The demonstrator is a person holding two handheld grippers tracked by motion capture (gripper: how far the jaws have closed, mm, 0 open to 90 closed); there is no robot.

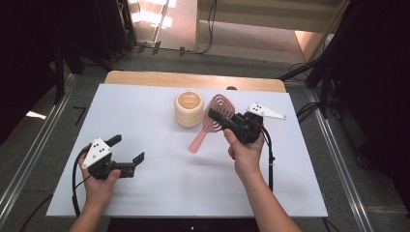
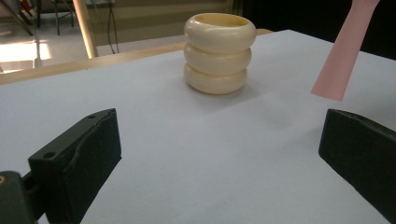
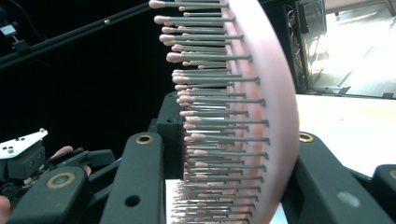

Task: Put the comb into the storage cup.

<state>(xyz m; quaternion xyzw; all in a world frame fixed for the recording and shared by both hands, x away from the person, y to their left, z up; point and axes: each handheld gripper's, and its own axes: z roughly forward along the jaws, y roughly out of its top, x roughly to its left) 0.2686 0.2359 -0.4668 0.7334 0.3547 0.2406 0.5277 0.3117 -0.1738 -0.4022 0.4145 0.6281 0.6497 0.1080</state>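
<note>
We clamped pink hairbrush in right tongs above worktop, beside cream holder; left tongs gaped wide, empty.

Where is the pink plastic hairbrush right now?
In the high view the pink plastic hairbrush is held off the table in the right gripper, right of centre, just right of the cream ribbed cup.

The cup stands at the table's far centre, with the brush, clamped in the right gripper, raised just beside it on the right. The gap between cup and brush is narrow. Open surface lies between the left gripper and the cup.
</note>
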